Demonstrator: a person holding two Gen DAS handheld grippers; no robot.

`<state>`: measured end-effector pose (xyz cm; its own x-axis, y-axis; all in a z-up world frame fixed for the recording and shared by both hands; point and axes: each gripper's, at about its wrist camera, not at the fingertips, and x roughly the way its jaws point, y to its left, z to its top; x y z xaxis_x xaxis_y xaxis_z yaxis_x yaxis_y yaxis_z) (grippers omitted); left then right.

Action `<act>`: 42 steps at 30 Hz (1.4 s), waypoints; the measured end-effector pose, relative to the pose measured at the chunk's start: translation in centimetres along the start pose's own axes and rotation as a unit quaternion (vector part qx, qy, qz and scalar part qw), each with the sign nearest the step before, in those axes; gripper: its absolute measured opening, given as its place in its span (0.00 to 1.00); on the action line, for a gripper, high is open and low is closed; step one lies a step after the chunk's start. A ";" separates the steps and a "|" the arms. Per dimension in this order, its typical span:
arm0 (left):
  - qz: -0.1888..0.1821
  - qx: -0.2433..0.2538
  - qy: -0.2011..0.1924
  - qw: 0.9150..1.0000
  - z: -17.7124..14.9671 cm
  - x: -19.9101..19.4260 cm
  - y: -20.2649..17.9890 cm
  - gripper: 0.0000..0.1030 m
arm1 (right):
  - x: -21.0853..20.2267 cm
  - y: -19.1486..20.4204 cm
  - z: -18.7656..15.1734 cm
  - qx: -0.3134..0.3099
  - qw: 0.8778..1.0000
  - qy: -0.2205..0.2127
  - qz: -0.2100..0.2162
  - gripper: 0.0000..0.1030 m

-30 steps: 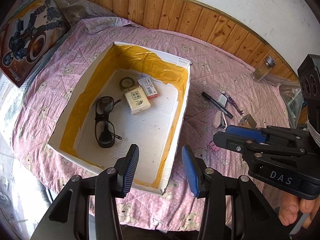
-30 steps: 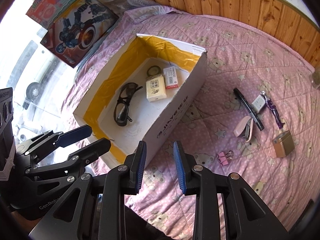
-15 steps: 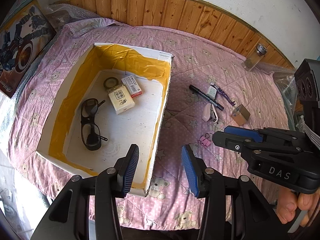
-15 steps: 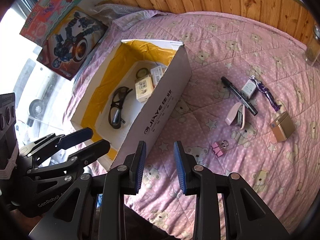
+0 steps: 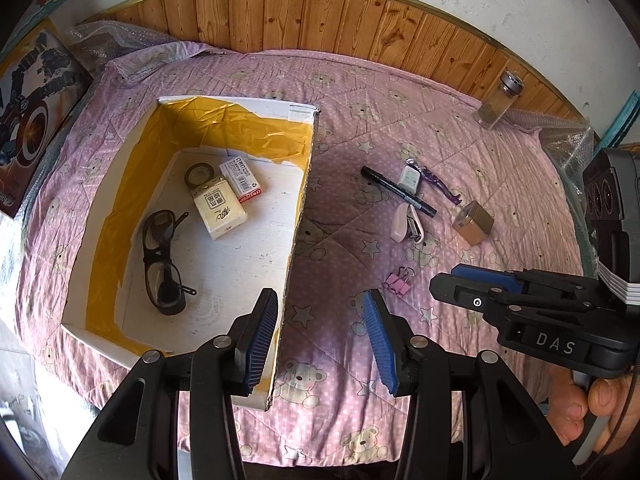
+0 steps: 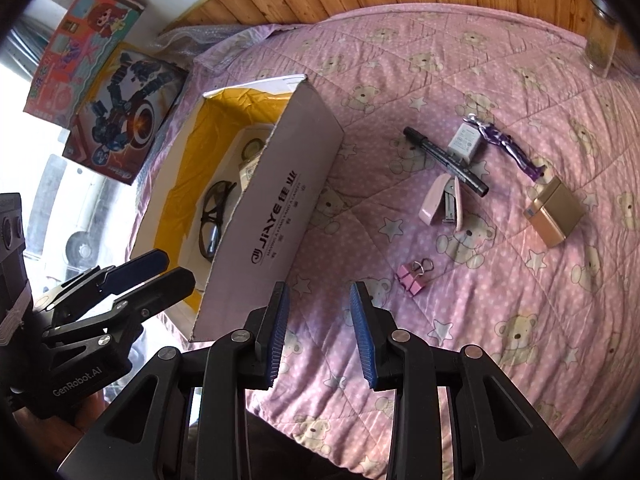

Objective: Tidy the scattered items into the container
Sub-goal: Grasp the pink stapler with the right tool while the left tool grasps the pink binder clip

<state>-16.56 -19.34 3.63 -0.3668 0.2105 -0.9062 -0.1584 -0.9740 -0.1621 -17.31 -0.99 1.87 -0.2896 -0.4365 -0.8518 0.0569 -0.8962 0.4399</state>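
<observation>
A white cardboard box (image 5: pixel 298 216) lined with yellow tape sits on the pink quilt. It holds black glasses (image 5: pixel 162 256), a tape roll (image 5: pixel 199 174) and two small packs. To its right lie a black marker (image 6: pixel 444 160), a white charger (image 6: pixel 464 140), a purple trinket (image 6: pixel 508 146), a pink stapler (image 6: pixel 442 200), a gold box (image 6: pixel 554 212) and a pink binder clip (image 6: pixel 414 274). My left gripper (image 5: pixel 320 320) hovers open over the box's right wall. My right gripper (image 6: pixel 319 320) is open and empty, short of the binder clip.
A glass jar (image 5: pixel 498 100) stands at the quilt's far right by the wooden wall panel (image 5: pixel 320 20). Toy boxes (image 6: pixel 120 112) lean at the left beyond the box. Bubble wrap (image 5: pixel 568 140) lies at the right edge. A hand (image 5: pixel 592 408) holds the right gripper.
Both grippers have swung to the right, away from the box's inside and toward the loose items on the quilt. Both stayed open and nothing was picked up.
</observation>
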 end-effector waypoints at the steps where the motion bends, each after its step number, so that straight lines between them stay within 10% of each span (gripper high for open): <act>1: -0.002 0.003 0.001 1.000 0.1 0.1 -0.3 0.45 | 0.0 -0.6 -0.1 0.008 1.000 0.000 0.000 0.33; 23: -0.079 0.060 0.094 0.991 3.6 10.3 -8.8 0.48 | -0.1 -14.6 0.0 0.188 0.982 -0.012 -0.012 0.40; 35: -0.059 0.035 0.144 0.987 2.0 14.6 -6.9 0.48 | 6.2 -14.8 2.7 0.192 0.979 -0.006 0.064 0.39; 42: -0.050 0.007 0.159 0.986 0.9 15.2 -4.6 0.48 | 10.1 -15.4 4.5 0.156 0.988 0.009 -0.011 0.18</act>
<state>-22.19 -11.63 -9.07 -0.0426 0.2660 -0.9630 -0.1925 -0.9480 -0.2534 -25.37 8.74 -12.22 -0.2699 -0.4207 -0.8661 -0.2476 -0.8389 0.4847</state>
